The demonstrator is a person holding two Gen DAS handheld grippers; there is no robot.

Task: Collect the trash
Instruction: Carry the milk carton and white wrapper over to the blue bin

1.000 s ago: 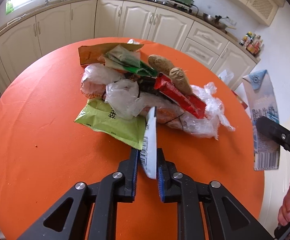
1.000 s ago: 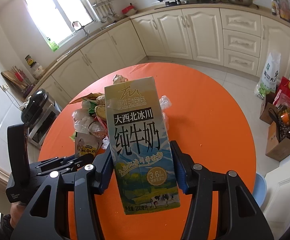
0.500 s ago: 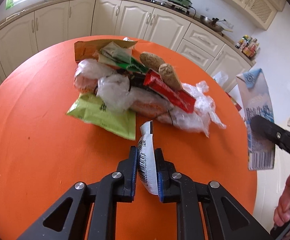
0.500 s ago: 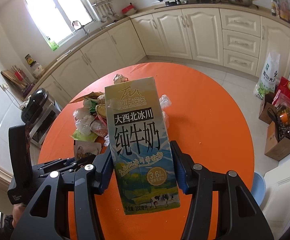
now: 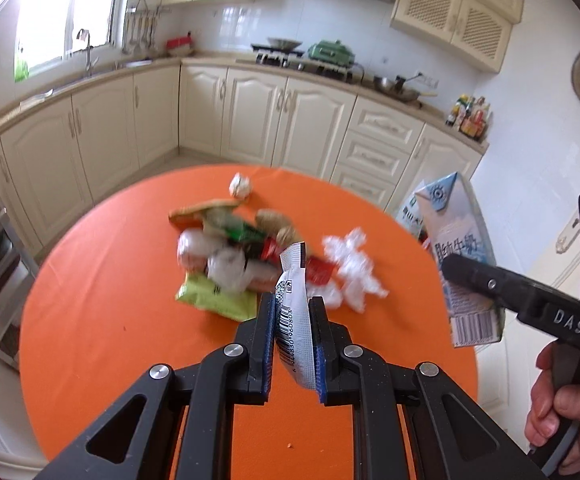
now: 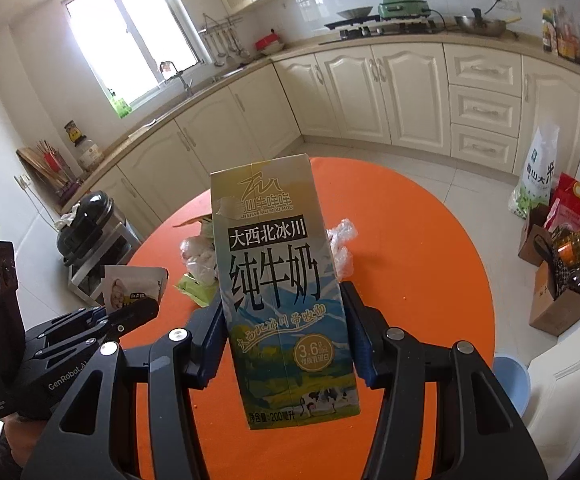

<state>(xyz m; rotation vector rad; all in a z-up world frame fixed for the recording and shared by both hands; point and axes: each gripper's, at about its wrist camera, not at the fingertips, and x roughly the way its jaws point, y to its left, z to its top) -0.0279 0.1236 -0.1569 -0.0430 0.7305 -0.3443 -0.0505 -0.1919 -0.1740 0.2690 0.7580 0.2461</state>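
Note:
My left gripper [image 5: 292,308] is shut on a white snack wrapper [image 5: 294,320] with a barcode and holds it above the round orange table [image 5: 101,320]. The wrapper also shows in the right wrist view [image 6: 131,286]. My right gripper [image 6: 283,312] is shut on a milk carton [image 6: 277,288], held upright above the table's near edge; the carton also shows in the left wrist view [image 5: 460,256]. A pile of trash [image 5: 249,260] lies mid-table: a green packet [image 5: 213,296], clear plastic bags [image 5: 354,272], a red wrapper, brown lumps.
A crumpled white ball [image 5: 239,186] lies at the table's far side. Cream kitchen cabinets [image 5: 249,120] ring the room. A black bin [image 6: 89,220] stands to the left. Bags and a box of bottles [image 6: 562,264] sit on the floor to the right.
My left gripper has lifted and pulled back from the pile with the wrapper in it. The right gripper has kept its hold on the carton, nearly still.

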